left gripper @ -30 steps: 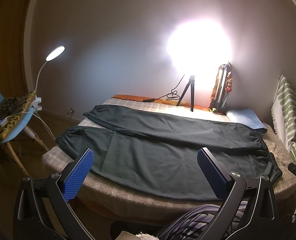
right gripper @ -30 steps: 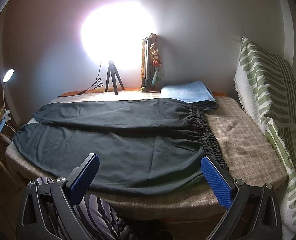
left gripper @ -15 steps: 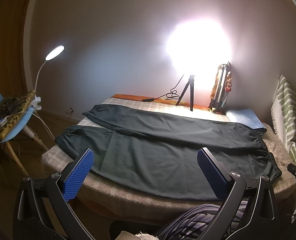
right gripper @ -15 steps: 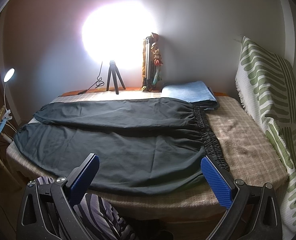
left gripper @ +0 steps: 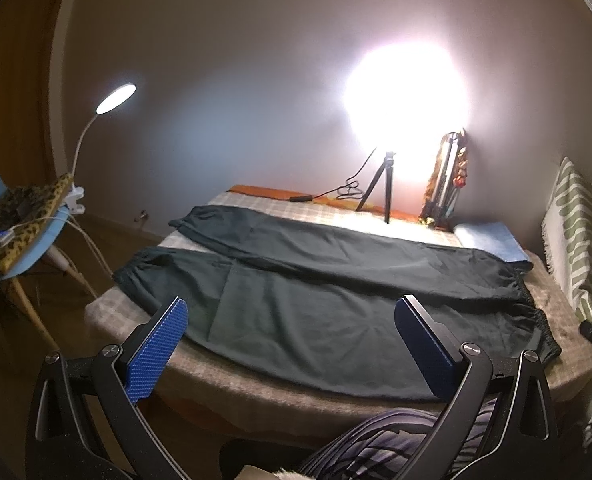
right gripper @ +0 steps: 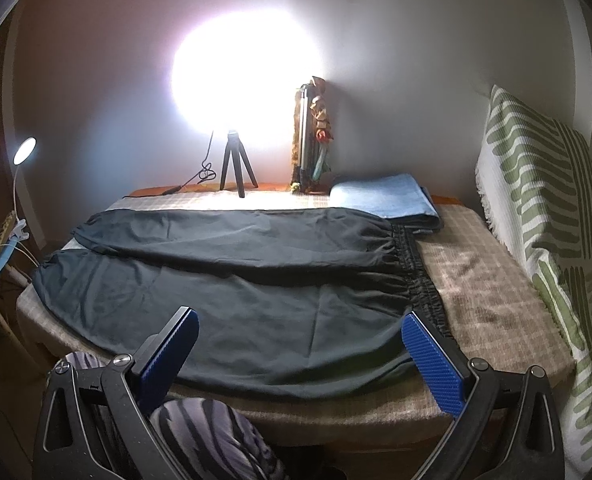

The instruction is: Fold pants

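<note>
The dark pants (left gripper: 336,292) are lying flat, unfolded, just ahead of both claws, the left gripper (left gripper: 292,328) and right gripper (right gripper: 300,340) gaping empty, likely readying a first grab.

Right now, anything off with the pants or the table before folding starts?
Nothing stands out. The dark pants lie flat and spread on the checked table cover, legs apart, waistband on the right. One faint crease runs across the near leg. Both grippers, left and right, hover with jaws open, holding nothing.
</note>
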`<state>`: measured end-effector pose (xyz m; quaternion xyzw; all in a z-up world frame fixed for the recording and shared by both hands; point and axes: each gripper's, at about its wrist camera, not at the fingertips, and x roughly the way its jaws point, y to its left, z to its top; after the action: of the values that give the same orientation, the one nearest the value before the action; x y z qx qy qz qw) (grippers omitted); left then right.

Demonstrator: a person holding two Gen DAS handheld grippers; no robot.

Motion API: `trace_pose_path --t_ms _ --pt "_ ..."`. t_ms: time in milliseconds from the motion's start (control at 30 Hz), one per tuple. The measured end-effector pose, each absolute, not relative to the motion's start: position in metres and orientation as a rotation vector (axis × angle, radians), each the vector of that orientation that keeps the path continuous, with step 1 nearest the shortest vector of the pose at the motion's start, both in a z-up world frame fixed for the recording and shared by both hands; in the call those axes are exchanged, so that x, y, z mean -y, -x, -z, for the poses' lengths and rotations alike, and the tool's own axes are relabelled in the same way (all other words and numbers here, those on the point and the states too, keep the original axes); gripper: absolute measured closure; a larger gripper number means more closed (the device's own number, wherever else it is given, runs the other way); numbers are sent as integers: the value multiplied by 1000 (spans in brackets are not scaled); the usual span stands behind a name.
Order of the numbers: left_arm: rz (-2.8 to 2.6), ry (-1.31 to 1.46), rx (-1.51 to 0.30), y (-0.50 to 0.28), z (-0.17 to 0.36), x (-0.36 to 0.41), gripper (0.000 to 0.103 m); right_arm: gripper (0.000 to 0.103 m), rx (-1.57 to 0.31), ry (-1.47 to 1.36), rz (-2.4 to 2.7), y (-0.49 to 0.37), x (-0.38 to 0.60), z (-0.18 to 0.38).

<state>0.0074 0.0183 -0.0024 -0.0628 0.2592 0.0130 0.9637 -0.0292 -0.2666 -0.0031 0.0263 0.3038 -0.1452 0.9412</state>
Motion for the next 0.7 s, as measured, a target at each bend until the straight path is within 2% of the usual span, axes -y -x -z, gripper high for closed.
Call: trace_pose_path --t_ms 367,600,700 --pt "-117 87 -550 -29 8 -80 0 0 -570 53 224 -1 255 -41" --pt "-160 28 -533 -64 -4 -127 12 0 -569 110 155 -48 256 -62" --pt "-153 42 -561 -90 -7 -147 12 0 -600 147 116 -75 257 -61"
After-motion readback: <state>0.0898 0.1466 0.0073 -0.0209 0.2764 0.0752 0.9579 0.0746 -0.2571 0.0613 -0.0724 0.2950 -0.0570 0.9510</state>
